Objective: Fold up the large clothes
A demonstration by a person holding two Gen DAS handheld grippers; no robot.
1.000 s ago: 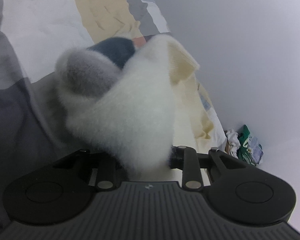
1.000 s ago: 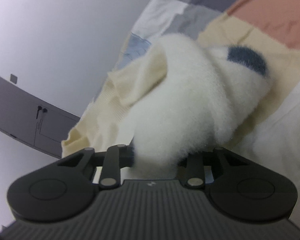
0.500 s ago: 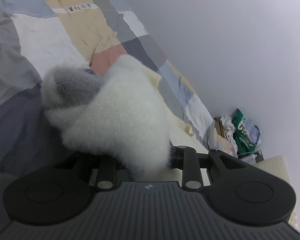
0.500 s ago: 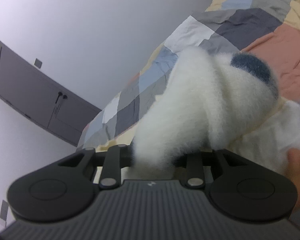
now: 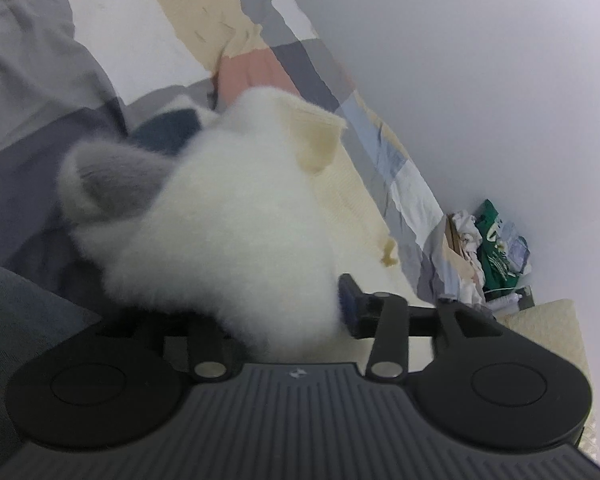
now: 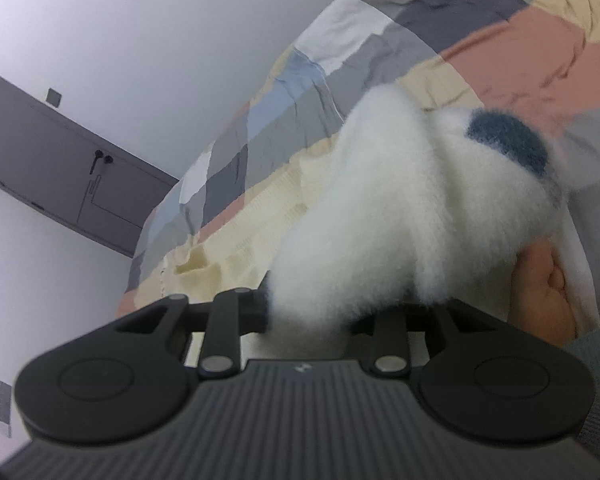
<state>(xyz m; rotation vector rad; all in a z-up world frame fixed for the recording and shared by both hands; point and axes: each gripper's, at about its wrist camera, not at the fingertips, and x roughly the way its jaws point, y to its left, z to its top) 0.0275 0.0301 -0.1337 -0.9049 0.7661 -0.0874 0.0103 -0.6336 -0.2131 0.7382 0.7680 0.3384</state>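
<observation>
Fluffy white garment (image 5: 220, 232) bunches at twelve o'clock from both our grippers: left gripper (image 5: 284, 312) fingers have just been opening around it, right gripper (image 6: 332, 312) pinches it narrowly.

one fluffy garment (image 5: 220, 240), one patchwork quilt (image 5: 140, 40)

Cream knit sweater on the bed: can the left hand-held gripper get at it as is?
Probably not: the fluffy white garment fills the left hand-held gripper, whose jaws have just been opening, blocking the cream knit sweater.
</observation>
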